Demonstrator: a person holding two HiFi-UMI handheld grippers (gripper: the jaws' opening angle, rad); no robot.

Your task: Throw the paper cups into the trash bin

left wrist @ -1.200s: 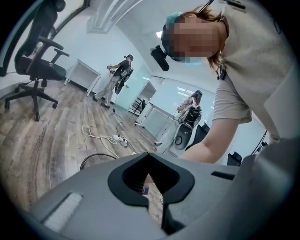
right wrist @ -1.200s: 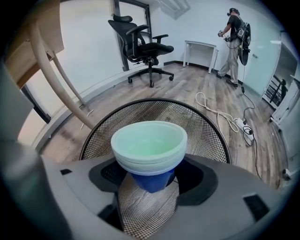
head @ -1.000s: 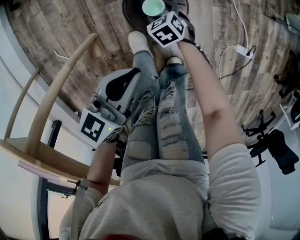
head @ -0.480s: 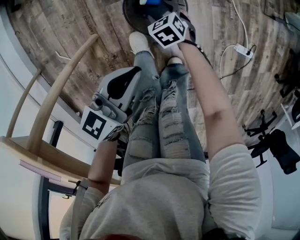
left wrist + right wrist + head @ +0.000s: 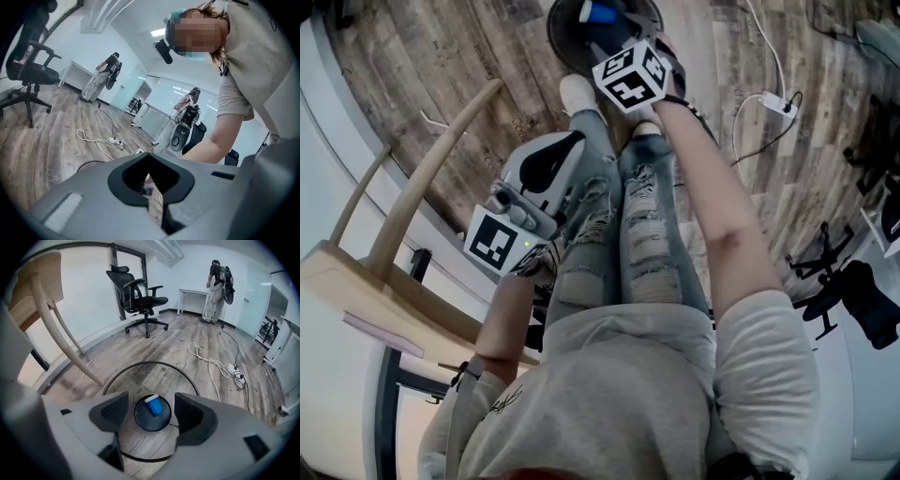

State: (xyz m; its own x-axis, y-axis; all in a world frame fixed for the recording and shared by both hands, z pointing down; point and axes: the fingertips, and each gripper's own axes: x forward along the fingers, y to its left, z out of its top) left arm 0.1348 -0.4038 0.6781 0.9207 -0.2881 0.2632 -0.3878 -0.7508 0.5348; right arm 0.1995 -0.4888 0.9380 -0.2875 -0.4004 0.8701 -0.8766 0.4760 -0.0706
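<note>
A black mesh trash bin [image 5: 140, 376] stands on the wooden floor right under my right gripper [image 5: 151, 409]. A blue paper cup [image 5: 154, 405] lies on its side on the bin's dark bottom. The right jaws stand apart above the bin with nothing between them. In the head view the cup [image 5: 598, 13] shows inside the bin [image 5: 562, 28] at the top, past the right gripper's marker cube [image 5: 628, 77]. My left gripper [image 5: 546, 164] hangs by the person's left thigh, jaws together and empty, and it points up at the person in the left gripper view [image 5: 152, 187].
A curved wooden table leg [image 5: 422, 178] slants to the left of the bin. A white cable with a power strip [image 5: 773, 101] lies on the floor to the right. A black office chair [image 5: 138, 291] and a standing person [image 5: 216, 287] are farther back.
The cup that was at the right gripper over the bin has dropped and now lies on the bin's bottom. The right jaws have let it go. The left gripper has barely moved.
</note>
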